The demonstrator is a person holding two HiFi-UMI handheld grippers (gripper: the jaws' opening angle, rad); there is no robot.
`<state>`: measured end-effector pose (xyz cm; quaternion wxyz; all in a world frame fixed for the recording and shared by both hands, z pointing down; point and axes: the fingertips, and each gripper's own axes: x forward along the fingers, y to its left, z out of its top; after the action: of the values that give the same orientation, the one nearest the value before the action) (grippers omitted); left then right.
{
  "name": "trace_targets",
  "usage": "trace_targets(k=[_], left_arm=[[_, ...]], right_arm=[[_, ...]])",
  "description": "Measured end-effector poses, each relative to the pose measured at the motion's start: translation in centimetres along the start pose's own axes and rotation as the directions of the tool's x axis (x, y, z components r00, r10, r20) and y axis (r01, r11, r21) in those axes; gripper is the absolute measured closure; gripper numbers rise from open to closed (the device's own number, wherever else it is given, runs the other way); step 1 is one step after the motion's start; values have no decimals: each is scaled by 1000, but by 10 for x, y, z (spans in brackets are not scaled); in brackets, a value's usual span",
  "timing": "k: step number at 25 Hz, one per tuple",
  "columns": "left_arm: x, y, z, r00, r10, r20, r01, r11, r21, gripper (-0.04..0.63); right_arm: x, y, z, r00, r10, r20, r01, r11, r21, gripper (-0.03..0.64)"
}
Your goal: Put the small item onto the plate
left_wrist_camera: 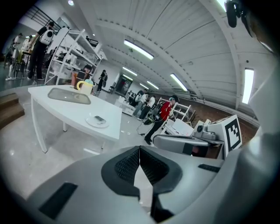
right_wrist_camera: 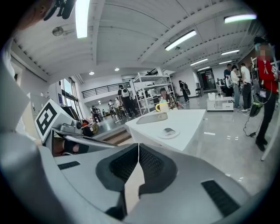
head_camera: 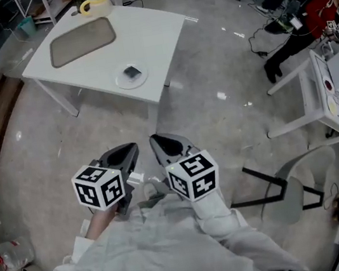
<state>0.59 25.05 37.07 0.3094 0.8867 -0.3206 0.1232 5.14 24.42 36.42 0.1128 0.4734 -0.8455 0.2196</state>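
A white plate [head_camera: 130, 76] sits near the front edge of a white table [head_camera: 152, 34], with a small dark item [head_camera: 132, 73] lying on it. The plate [left_wrist_camera: 97, 121] and item [left_wrist_camera: 99, 118] also show in the left gripper view, and the plate [right_wrist_camera: 168, 132] with the item [right_wrist_camera: 169, 130] in the right gripper view. Both grippers are held close to the person's body, well short of the table. My left gripper [head_camera: 130, 152] is shut and empty. My right gripper [head_camera: 161, 143] is shut and empty too.
A grey tray [head_camera: 81, 41] lies on the table's far side, and a yellow mug [head_camera: 95, 6] stands at its back edge. A grey chair [head_camera: 294, 188] is at the right, a second white table [head_camera: 336, 94] beyond it. People stand in the background.
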Motion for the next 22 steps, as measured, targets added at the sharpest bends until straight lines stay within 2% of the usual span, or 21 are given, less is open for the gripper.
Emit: trace_targets(k=[8,17,22], left_arm=[[13,32,11,999,5,-32,-5,1000,-12,584],[39,73,42,999,23,-26,-24,999,-32,584],[65,92,68,1000,26,-18,-27,998,-55,585]], right_arm=[[35,-14,8,999,-11,-35,11,1000,12,601],[85,-43,33,999,-13,-32,13,1000,10,600],[117,-68,46,997,9,-77,-9,1000,-2,600]])
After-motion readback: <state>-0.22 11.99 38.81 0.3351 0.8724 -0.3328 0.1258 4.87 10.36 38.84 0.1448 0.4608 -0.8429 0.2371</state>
